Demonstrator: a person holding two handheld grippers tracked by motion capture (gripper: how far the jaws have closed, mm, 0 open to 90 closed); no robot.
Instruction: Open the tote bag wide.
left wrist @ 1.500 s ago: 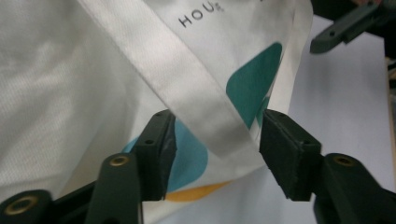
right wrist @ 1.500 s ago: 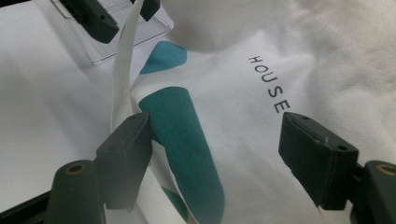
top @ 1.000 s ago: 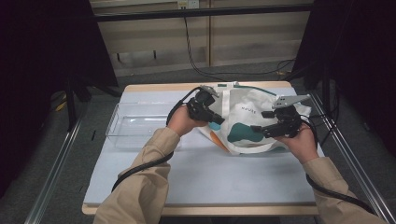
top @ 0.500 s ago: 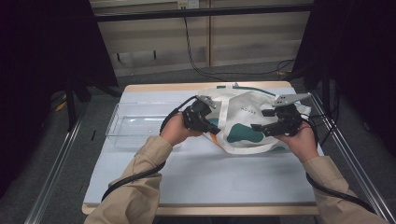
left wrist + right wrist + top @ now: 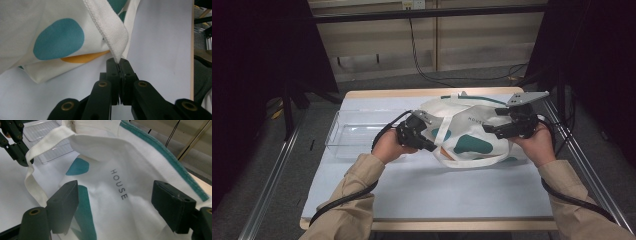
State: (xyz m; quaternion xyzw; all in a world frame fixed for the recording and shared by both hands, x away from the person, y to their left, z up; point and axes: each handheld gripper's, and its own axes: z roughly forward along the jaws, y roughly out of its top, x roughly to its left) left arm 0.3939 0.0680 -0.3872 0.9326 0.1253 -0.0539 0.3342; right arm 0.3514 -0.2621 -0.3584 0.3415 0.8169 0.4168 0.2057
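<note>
My left gripper (image 5: 119, 65) has its jaws pressed together on the white woven strap (image 5: 110, 30) of the white cloth tote bag with teal blobs (image 5: 472, 135) — pinched at the strap's fold. The bag lies on the pale sheet covering the table (image 5: 427, 185), right of the clear plastic tray (image 5: 357, 132). My right gripper (image 5: 120, 207) hangs over the bag's printed "HOUSE" panel, jaws spread wide — gripping nothing. An orange patch (image 5: 82, 57) peeks beneath the cloth.
</note>
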